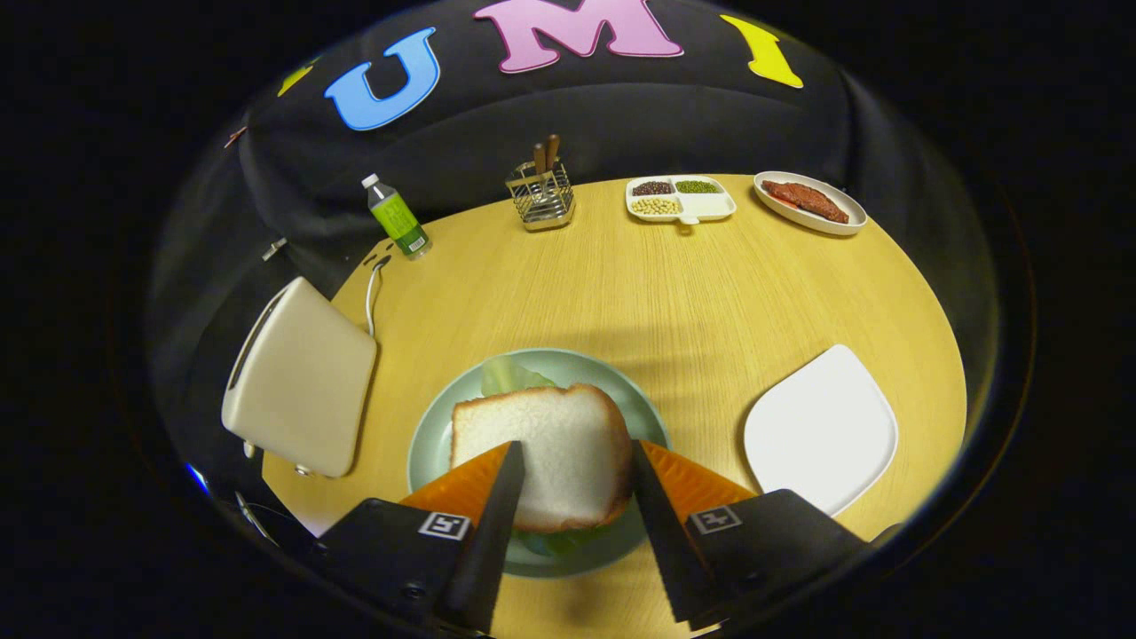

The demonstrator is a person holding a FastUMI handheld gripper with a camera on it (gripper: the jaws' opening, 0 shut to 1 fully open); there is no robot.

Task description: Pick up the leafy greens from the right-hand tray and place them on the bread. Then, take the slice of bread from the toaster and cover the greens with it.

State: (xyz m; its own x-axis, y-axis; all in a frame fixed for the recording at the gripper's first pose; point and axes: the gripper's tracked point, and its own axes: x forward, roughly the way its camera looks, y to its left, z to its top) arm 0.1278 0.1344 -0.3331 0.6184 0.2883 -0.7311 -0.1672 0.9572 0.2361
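A white slice of bread (555,426) lies on the pale green plate (432,439) just ahead of and between my fingers. Leafy greens (508,374) stick out from under it at the far side, and a bit shows under its near edge. My gripper (575,444) hovers over the near half of the slice with its jaws apart; the right finger lines up with the bread's right edge and the left finger crosses over the slice. The beige toaster (302,386) stands left of the plate. The white right-hand tray (821,430) is bare.
At the table's far side stand a green bottle (398,217), a wire utensil holder (541,195), a divided dish of beans (681,198) and a plate of meat (809,201). The toaster's white cord (370,297) runs toward the bottle.
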